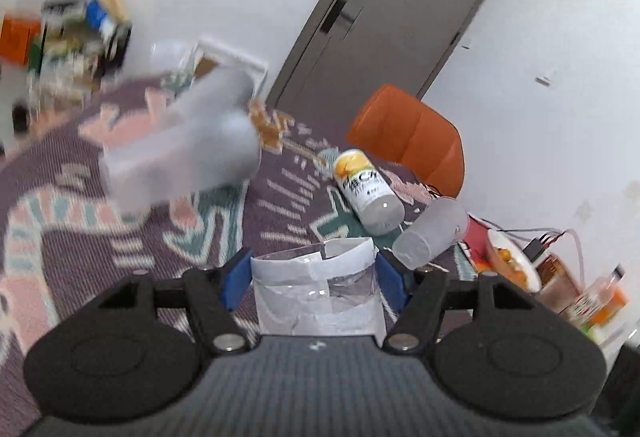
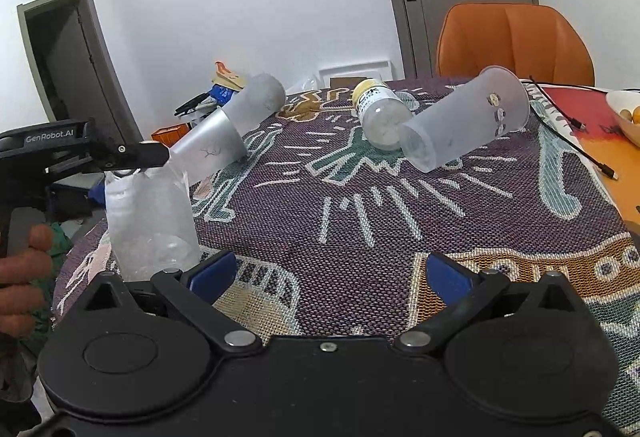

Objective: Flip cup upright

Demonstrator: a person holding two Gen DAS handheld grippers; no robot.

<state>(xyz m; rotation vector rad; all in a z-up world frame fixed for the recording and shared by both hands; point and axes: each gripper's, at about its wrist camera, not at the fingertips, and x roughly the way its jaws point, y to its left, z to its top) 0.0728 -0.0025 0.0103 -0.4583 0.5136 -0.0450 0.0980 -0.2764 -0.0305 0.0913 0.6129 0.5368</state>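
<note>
Left claw: my left gripper [image 1: 314,279] is clenched on a clear cup [image 1: 316,289] at the bottom centre of the left wrist view; in the right wrist view that cup [image 2: 150,221] sits at lower left, pinched near its top end, and looks near upright.
Right claw: my right gripper [image 2: 328,271] is released, blue pads wide apart over the patterned cloth [image 2: 380,221], holding nothing.
Other cups: 1 frosted cup [image 2: 464,121] lies on its side at upper right beside a small bottle [image 2: 380,113]; 1 more frosted cup [image 2: 236,125] lies tilted at centre left.
Risk: I judge the thin wall could buckle or slip under my pinch; a skewed release would topple it.
Hand pose: a bare hand [image 2: 20,277] at the left edge grips the left handle, fingers reaching in level.
</note>
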